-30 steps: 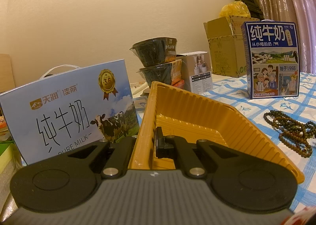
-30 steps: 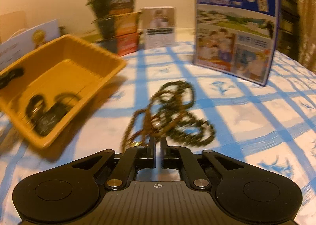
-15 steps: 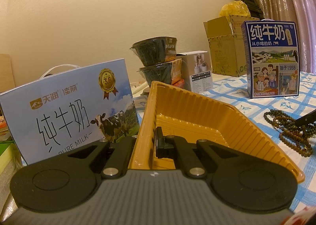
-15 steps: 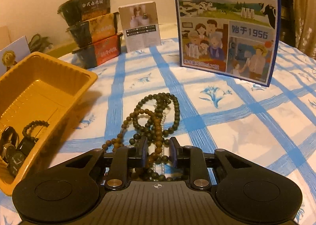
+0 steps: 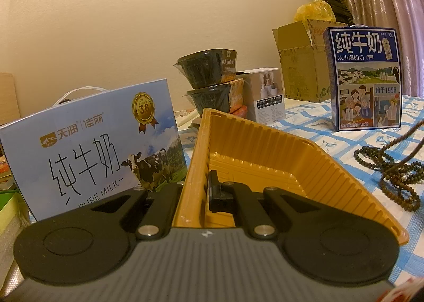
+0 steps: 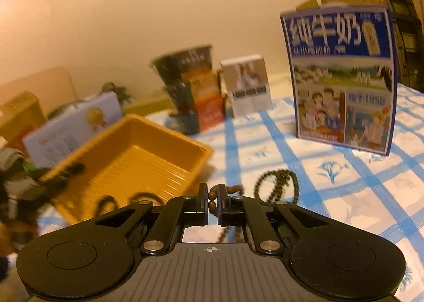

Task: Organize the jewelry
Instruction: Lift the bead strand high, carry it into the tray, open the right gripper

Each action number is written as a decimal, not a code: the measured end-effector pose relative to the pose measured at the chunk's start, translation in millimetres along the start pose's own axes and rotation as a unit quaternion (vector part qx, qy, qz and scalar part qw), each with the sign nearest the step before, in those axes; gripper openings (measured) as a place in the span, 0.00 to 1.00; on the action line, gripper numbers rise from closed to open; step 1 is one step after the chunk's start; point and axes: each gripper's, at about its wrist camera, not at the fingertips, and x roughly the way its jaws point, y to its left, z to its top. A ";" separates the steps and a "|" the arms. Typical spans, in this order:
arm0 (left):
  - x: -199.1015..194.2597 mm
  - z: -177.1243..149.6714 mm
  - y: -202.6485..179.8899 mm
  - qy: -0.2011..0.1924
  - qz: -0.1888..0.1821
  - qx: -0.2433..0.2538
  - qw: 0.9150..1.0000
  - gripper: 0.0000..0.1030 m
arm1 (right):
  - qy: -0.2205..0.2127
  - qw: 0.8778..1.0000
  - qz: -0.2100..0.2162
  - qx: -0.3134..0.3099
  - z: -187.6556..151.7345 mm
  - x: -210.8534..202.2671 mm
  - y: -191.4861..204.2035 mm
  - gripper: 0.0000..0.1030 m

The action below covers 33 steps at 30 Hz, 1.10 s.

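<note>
Clamping yellow tray [image 5: 265,159] wall, left gripper [image 5: 201,190]; right gripper [image 6: 212,202] pinching bead strand [image 6: 212,197].

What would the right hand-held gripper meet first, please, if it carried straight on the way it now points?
Probably the tablecloth: the right hand-held gripper, shut on the bead necklace, points slightly downward between the yellow tray and blue milk carton. Depth is unclear.

We observed two matching handheld tools. The left black two-finger gripper [image 5: 197,190] had a grey ribbed body, two round black discs with recessed circles, angular black linkage arms fixed by silver screws, and a small white crosshair mark at its front centre. The right black two-finger gripper [image 6: 212,202] showed the same ribbed body, discs, screws, crosshair and flat black fingers [image 6: 202,201].
</note>
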 end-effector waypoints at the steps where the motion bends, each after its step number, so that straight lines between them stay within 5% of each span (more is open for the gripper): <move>1: -0.1 0.0 -0.2 0.000 0.000 0.000 1.000 0.03 | -0.005 1.000 0.004 0.002 4.9 -5.9 2.8 0.06; 21: -1.5 3.6 0.1 -0.006 -0.003 -0.010 1.000 0.03 | -0.067 0.997 0.026 -0.039 80.6 -77.6 34.4 0.06; 33: -0.8 2.9 0.9 -0.004 -0.003 -0.012 1.000 0.03 | -0.047 0.996 0.053 -0.044 109.4 -58.8 57.1 0.06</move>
